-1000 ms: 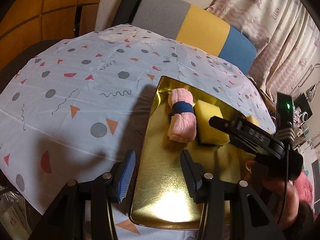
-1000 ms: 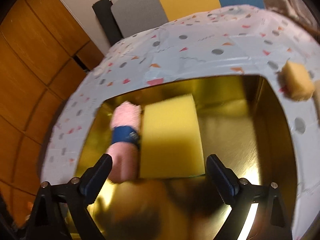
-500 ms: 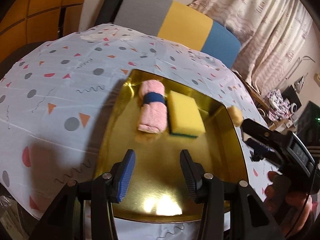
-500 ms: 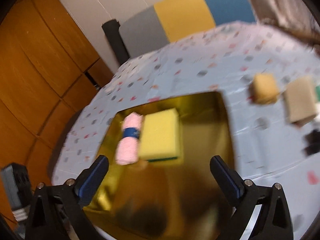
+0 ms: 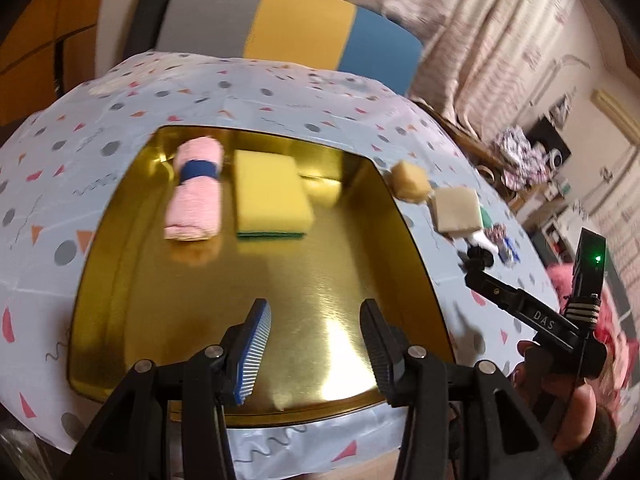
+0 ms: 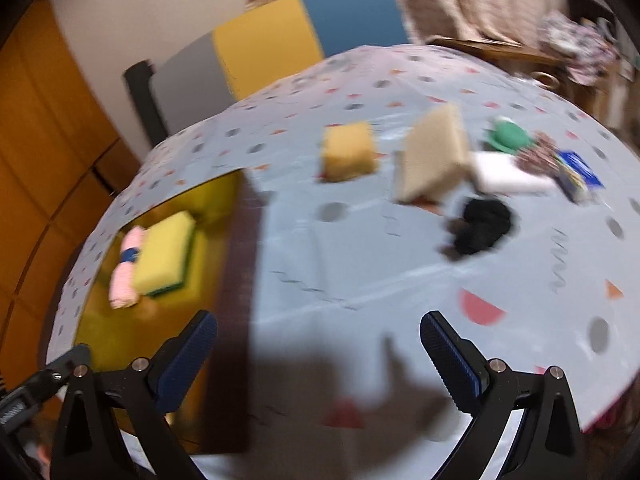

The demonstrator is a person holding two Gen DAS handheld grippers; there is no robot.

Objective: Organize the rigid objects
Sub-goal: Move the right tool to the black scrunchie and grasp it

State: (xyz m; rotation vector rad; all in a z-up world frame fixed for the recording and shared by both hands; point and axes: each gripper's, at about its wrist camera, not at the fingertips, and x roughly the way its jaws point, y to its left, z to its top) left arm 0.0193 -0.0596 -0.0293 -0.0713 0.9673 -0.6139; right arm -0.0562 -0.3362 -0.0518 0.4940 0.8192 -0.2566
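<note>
Yellow sponge (image 5: pixel 272 194) in gold tray (image 5: pixel 320 280), well beyond left gripper (image 5: pixel 316 344).

A gold tray (image 5: pixel 360 280) holds a pink towel roll (image 5: pixel 196 196) just beside a yellow sponge (image 5: pixel 270 196). The left gripper (image 5: pixel 316 340) hangs over the tray's bare near part, jaws apart, nothing between them.

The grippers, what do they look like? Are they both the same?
Yes, both alike. The left gripper and right gripper have black angular frames with silver bolts and ribbed blue pads on the fingers. The right one, seen from the left wrist, carries white letters "DAS" and a black box with a green light.
</note>
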